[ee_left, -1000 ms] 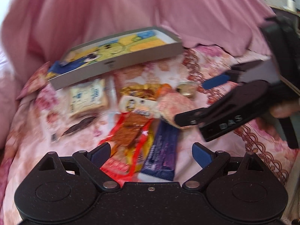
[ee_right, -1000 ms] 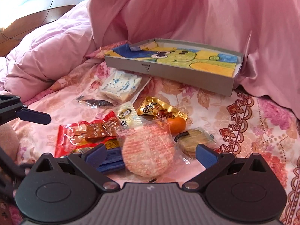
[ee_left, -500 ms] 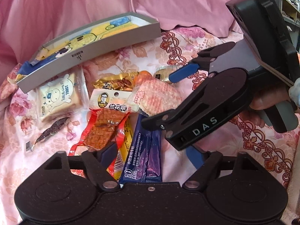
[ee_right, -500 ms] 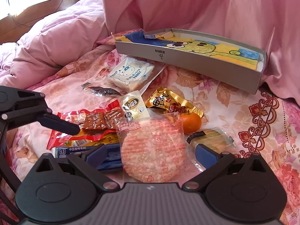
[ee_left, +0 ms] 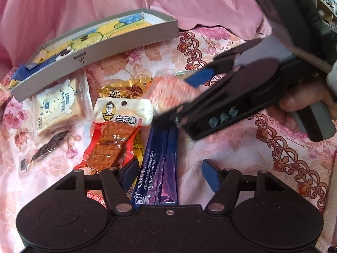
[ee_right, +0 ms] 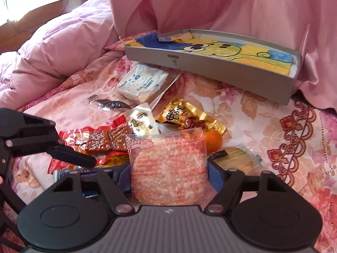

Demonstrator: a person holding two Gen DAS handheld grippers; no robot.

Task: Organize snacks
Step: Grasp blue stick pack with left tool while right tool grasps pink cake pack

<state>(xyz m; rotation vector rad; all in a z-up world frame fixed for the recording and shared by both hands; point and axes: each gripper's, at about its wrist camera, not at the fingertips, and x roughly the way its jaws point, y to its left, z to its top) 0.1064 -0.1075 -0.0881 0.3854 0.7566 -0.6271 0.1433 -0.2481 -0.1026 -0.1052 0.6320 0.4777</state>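
We take the grey tray point(ee_right: 210, 63) at the back of the bed point(ee_right: 263, 113) as our landmark. Its floor shows only a cartoon print, so as far as we can see no snack has gone in and the sorting has barely begun.

All the snacks lie in a loose heap on the bedspread in front of the tray. Just in front of it sits the white cow-print packet point(ee_right: 143, 82), with a small dark fish packet point(ee_right: 109, 103) beside that. Further from the tray come the gold wrapper point(ee_right: 189, 113), the orange point(ee_right: 213, 141), the red packet of brown tofu strips point(ee_left: 109, 145) and a clear packet with a greenish biscuit point(ee_right: 238, 158).

Our right gripper point(ee_right: 168, 179) is closing its fingers around the round pink rice cracker point(ee_right: 168, 168), the item in the heap farthest from the tray in its view. The cracker's packet fills the gap between the blue pads, which look to be meeting its edges, though we cannot be sure the hold is firm.

Our left gripper point(ee_left: 170, 175) is also closing, its fingers astride the blue wrapped bar point(ee_left: 160, 168); the right pad still stands visibly clear of it, so nothing is gripped yet.

Left to do, in our judgement: lift both pieces, carry them to the tray, then clear the rest of the heap.
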